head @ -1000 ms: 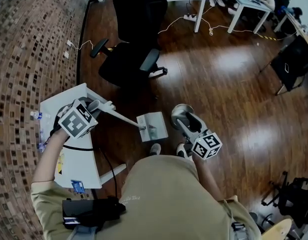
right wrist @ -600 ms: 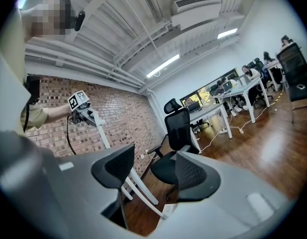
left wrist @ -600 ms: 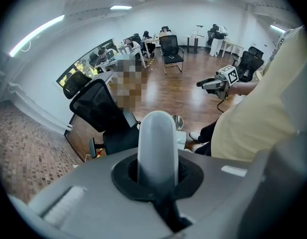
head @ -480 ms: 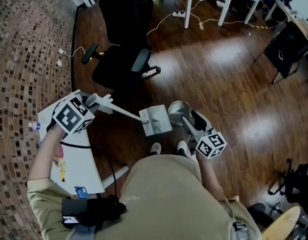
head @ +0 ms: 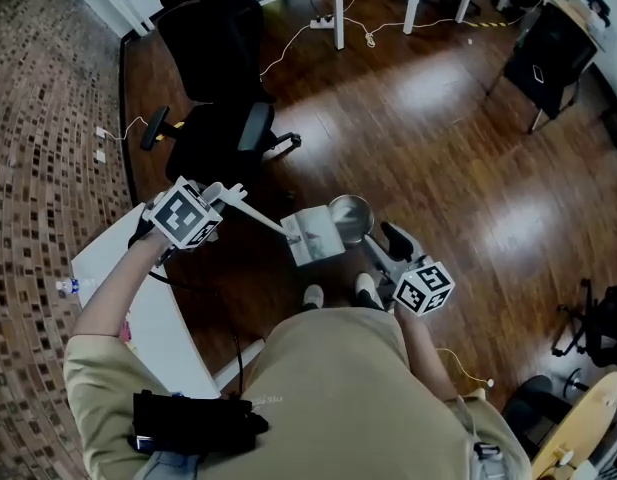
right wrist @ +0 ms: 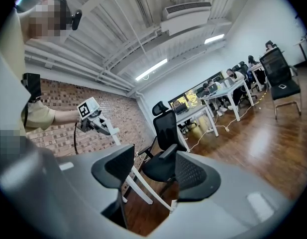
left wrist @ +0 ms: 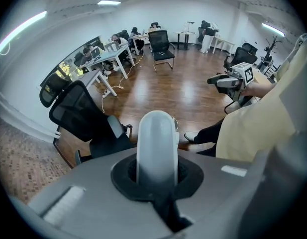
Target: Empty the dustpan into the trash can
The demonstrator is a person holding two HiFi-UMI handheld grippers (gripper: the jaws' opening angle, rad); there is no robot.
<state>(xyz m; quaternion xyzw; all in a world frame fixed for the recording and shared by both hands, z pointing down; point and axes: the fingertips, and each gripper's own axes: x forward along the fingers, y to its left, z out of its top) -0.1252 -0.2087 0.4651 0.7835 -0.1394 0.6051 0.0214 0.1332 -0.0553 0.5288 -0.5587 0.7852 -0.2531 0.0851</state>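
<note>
My left gripper (head: 224,200) is shut on the end of a long white handle (left wrist: 155,138) and points steeply down. The handle slants to the grey dustpan (head: 310,238), which hangs over the wooden floor in front of the person's feet. The dustpan's right edge meets the rim of a small round metal trash can (head: 350,216). My right gripper (head: 380,240) reaches the can's near side and carries it. In the right gripper view the can is hidden, the pads (right wrist: 195,176) stand a little apart, and the left gripper (right wrist: 96,121) shows beyond them.
A black office chair (head: 213,78) stands just ahead on the left. A white desk (head: 138,298) with a water bottle (head: 73,288) lies by the left arm. Desks and floor cables (head: 318,18) line the back. Another dark chair (head: 548,38) stands far right.
The left gripper has swung right and a little down, bringing the dustpan against the trash can's rim. The right gripper and can have shifted slightly left. The person has stepped forward.
</note>
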